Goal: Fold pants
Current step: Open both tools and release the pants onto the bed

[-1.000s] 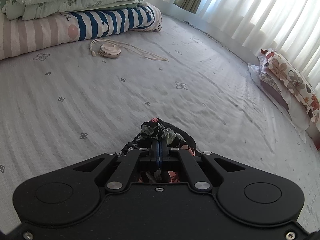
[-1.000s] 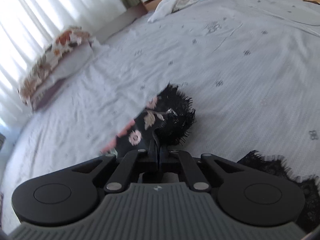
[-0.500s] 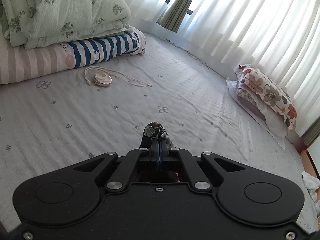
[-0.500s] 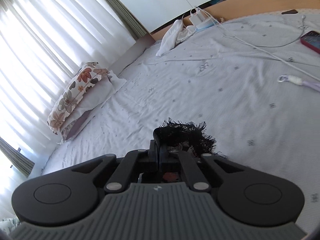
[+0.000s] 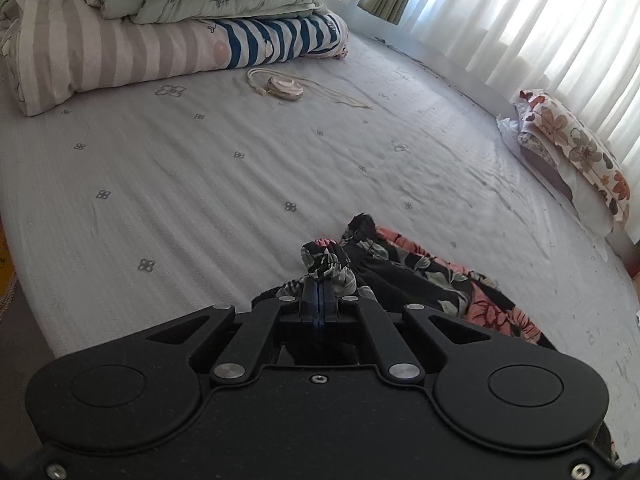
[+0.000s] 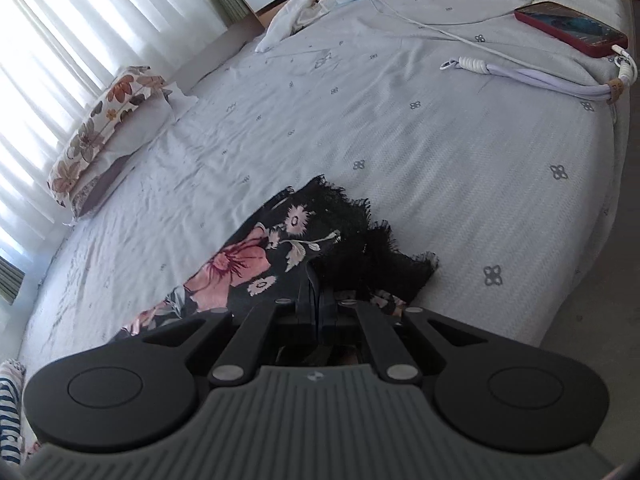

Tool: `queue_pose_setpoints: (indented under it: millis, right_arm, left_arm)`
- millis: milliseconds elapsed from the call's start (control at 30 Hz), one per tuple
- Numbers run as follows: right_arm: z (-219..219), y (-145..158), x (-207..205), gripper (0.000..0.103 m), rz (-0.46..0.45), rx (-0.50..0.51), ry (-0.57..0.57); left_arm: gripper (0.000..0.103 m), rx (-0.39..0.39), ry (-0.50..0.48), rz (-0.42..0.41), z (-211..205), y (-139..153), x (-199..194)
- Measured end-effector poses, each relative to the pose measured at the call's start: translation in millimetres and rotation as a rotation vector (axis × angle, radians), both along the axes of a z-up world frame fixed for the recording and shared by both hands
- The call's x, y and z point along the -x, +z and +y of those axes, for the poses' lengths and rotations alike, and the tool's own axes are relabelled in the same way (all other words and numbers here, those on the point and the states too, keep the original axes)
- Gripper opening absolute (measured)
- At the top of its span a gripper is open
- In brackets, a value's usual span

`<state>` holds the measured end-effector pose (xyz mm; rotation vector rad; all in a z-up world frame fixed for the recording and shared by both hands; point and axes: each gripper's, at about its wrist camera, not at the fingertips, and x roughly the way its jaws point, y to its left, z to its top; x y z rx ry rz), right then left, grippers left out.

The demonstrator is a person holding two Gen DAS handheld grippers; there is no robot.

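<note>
The pants [image 5: 420, 276] are black with a pink and grey flower print and a black lace hem. They lie on the grey bedsheet [image 5: 200, 184]. My left gripper [image 5: 318, 284] is shut on a bunched end of the pants, low over the bed. In the right wrist view the pants [image 6: 256, 260] spread left of my right gripper [image 6: 316, 280], which is shut on the lace-edged end [image 6: 360, 240].
Folded quilts and a striped blanket [image 5: 160, 28] are stacked at the far left. A round cream object with a cord [image 5: 284, 86] lies near them. A floral pillow [image 5: 576, 156] lies by the curtains. A red phone [image 6: 568, 28], cables and a white cord [image 6: 532, 78] lie at the right.
Both grippers have come down from a raised position toward the bed. The pants now spread out on the sheet instead of hanging bunched under the fingers.
</note>
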<state>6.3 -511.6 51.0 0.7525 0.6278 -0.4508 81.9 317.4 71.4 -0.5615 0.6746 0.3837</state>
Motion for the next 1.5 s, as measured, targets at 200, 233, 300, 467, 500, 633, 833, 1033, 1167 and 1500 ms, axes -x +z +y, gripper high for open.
queue_pose_setpoints:
  millis: [200, 233, 300, 467, 500, 633, 833, 1033, 1167, 1500]
  right_arm:
    - [-1, 0, 10, 0.004, 0.035, 0.045, -0.004]
    - [0, 3, 13, 0.004, 0.029, 0.052, 0.004]
    - [3, 9, 15, 0.01, 0.024, 0.082, 0.043]
    - [15, 31, 19, 0.055, 0.044, 0.164, 0.109]
    - [19, 37, 21, 0.057, 0.037, 0.181, 0.122]
    - [39, 70, 30, 0.064, -0.005, 0.272, 0.178]
    - [77, 123, 40, 0.081, -0.138, 0.353, 0.286]
    - [150, 107, 13, 0.088, -0.182, 0.402, 0.453]
    - [218, 74, 3, 0.089, -0.163, 0.472, 0.574]
    - [316, 10, 30, 0.089, -0.12, 0.586, 0.722]
  left_arm:
    - [0.002, -0.003, 0.013, 0.038, 0, -18, 6]
    - [0.002, -0.009, 0.009, 0.038, -1, -18, 7]
    - [0.006, -0.038, -0.007, 0.048, -5, -17, 5]
    - [0.054, -0.112, 0.001, 0.056, -17, -8, 7]
    - [0.054, -0.129, -0.006, 0.042, -21, -3, 9]
    - [0.062, -0.255, -0.041, -0.005, -46, 21, 16]
    - [0.08, -0.358, -0.213, -0.154, -106, 59, 21]
    - [0.083, -0.353, -0.457, -0.193, -210, 43, 1]
    - [0.083, -0.287, -0.589, -0.156, -268, 16, 7]
    - [0.08, -0.225, -0.717, -0.07, -310, -32, 67]
